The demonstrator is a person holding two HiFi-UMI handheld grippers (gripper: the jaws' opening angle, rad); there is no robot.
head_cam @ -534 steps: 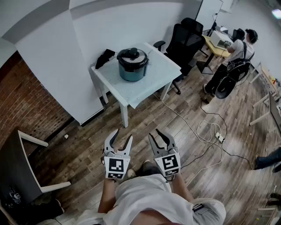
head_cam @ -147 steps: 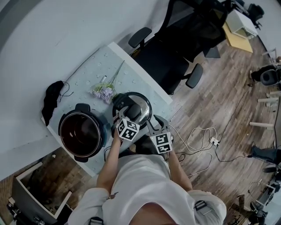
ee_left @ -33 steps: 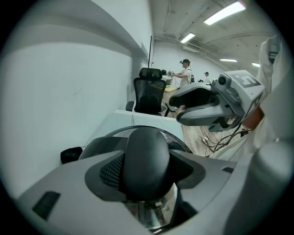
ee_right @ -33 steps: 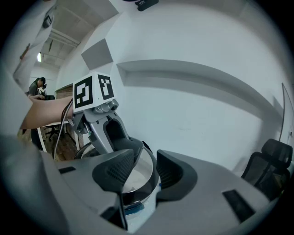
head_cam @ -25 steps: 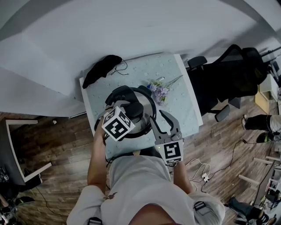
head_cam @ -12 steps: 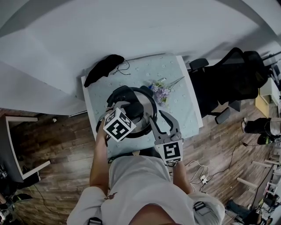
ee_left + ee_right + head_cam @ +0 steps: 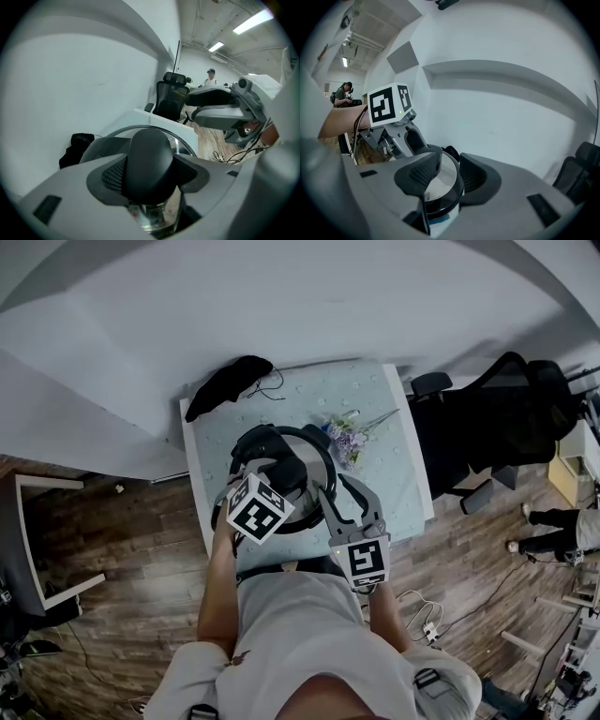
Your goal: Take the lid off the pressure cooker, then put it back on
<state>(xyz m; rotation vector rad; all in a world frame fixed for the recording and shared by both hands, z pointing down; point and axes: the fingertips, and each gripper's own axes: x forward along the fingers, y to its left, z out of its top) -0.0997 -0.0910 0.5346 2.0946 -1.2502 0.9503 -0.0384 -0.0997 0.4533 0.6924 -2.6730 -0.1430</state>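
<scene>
The left tool (image 7: 279, 480) is clamped on the black knob (image 7: 150, 157) at the centre of the lid (image 7: 314, 454). The left gripper view shows the knob filling the gap, with both ribbed pads (image 7: 112, 174) pressed against its sides. The tool slants down onto the knob from the person's side of the tabletop (image 7: 380, 418), and its marker cube sits over the near left edge of the lid.

The lid rests on the cooker (image 7: 442, 227), shiny metal with a dark rim. The cooker stands on the near half of the tabletop, directly under the left tool.

The right tool (image 7: 349, 502) sits just to the right of the left one, at the near right edge of the lid, with its jaws spread. In the right gripper view the rim of the lid runs through the gap between the two pads. Bare metal shows between them, and neither pad visibly pinches it.

Beyond the right tool a sprig of purple flowers (image 7: 345, 435) lies beside the cooker. A black cloth (image 7: 225, 385) lies at the far left corner, well past the left tool.
</scene>
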